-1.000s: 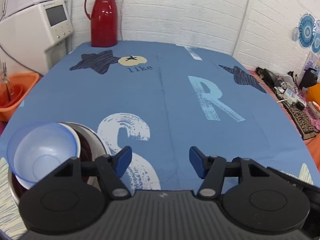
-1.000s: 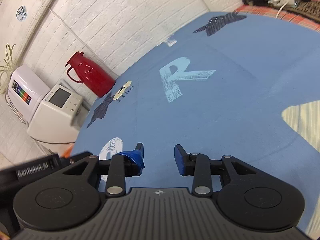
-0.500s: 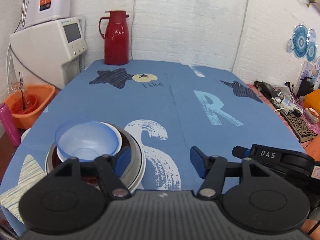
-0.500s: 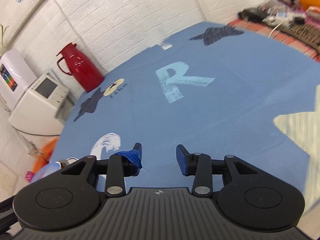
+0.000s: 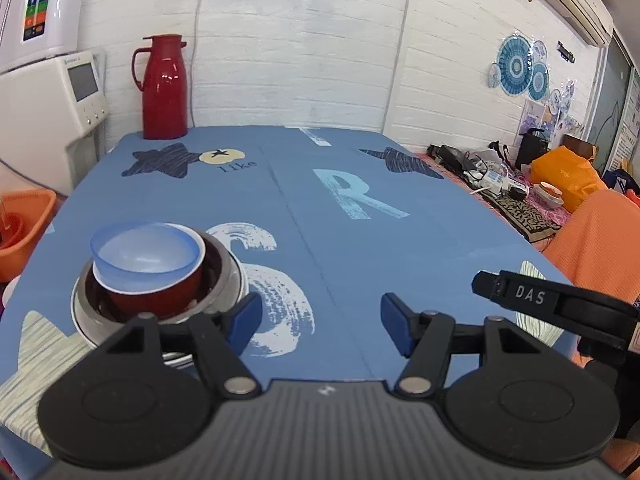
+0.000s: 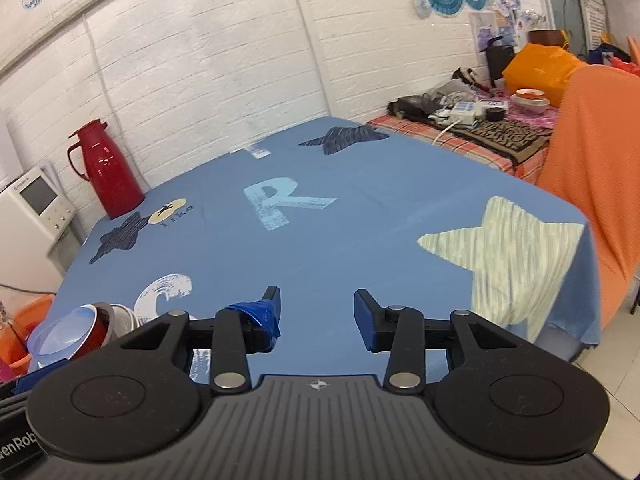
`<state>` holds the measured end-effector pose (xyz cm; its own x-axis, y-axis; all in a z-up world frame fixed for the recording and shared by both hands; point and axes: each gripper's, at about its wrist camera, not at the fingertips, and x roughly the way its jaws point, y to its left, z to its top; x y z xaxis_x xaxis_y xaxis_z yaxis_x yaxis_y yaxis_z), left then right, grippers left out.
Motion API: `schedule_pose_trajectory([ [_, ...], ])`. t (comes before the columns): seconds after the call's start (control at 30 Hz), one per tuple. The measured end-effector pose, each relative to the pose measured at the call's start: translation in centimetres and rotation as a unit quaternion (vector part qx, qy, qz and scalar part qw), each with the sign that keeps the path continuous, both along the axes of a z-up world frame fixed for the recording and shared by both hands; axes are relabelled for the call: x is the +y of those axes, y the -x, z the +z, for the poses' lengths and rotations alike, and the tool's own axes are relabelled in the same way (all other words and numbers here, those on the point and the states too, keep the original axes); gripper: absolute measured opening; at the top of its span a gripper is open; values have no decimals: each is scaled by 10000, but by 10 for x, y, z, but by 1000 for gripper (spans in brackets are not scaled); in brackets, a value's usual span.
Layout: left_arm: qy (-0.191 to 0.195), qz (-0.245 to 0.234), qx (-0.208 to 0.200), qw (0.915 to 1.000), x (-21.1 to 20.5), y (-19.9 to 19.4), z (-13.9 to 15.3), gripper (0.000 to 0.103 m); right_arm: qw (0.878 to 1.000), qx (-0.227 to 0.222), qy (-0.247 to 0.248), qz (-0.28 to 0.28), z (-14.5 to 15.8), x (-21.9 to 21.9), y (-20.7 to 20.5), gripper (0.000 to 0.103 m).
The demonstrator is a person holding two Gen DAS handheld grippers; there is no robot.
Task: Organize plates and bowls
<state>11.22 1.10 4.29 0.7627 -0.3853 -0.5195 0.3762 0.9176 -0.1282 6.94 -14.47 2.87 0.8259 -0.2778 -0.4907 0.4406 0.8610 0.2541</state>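
The bench (image 5: 400, 256), draped in a blue cloth printed with stars, a pale "R" and a white swirl, fills both views and serves as the landmark here. Beyond its far left corner stands a white appliance (image 5: 52, 108) with a small screen, and on that same far corner sits a red thermos jug (image 5: 164, 88) against the white brick wall. Past the bench's right edge an orange fabric (image 6: 592, 168) hangs over some furniture, with a cluttered side surface of cables and bags behind it. Off the bench's left edge an orange basin (image 5: 24, 228) sits lower down. On the bench's near left part rests the stack of dishes (image 5: 160, 280): a white plate at the bottom, a steel bowl (image 5: 228, 276) on it, a red bowl (image 5: 160, 292) nested inside, and a translucent blue bowl (image 5: 144, 252) sitting on top, tilted a little. The left hand-held gripper (image 5: 320, 320) hangs above the bench's near edge just right of the stack, its blue-padded jaws spread wide with nothing between them. The right hand-held gripper (image 6: 316, 316) hovers over the bench's near edge too, well right of the stack, jaws apart and empty, one finger wrapped in blue tape (image 6: 260, 316).
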Motion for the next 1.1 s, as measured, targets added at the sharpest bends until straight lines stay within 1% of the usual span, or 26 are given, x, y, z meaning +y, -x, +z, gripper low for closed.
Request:
schedule_pose_trajectory([
  [0.13,42,82,-173,9998,1,20,-4,64,9995,-145,220,-160,-1,-2,16,25],
  [0.2,22,308,-230,9993,3,29,-10,64,9993,-206,288,-93,-6,-1,22,26],
  [0.3,31,673,-335,9972,6,45,-18,64,9991,-247,285,201,-16,2,28,26],
  [0.4,56,1018,-325,9943,6,53,-22,66,9974,-111,356,617,-24,5,28,26],
  [0.5,-97,1206,-352,9920,2,60,-19,67,9957,-67,297,875,-28,5,28,26],
  [0.63,-298,1269,-514,9901,-4,71,-13,71,9942,-142,278,1025,-29,9,38,26],
  [0.73,-203,1161,-553,9915,-6,83,-11,76,9941,-196,303,1026,-32,10,53,27],
  [0.77,-181,1094,-568,9922,-8,88,-10,83,9941,-238,273,1021,-33,9,58,27],
  [0.8,-216,1086,-586,9921,-10,91,-10,93,9943,-279,228,1004,-33,6,62,27],
  [0.9,-300,1111,-793,9902,-15,107,-7,93,9945,-367,242,954,-31,3,73,27],
  [0.97,-444,1106,-804,9896,-21,112,-5,93,9945,-379,258,941,-29,2,77,27],
  [1.1,-366,1000,-725,9917,-22,112,-6,93,9943,-456,252,931,-27,-1,81,28],
])
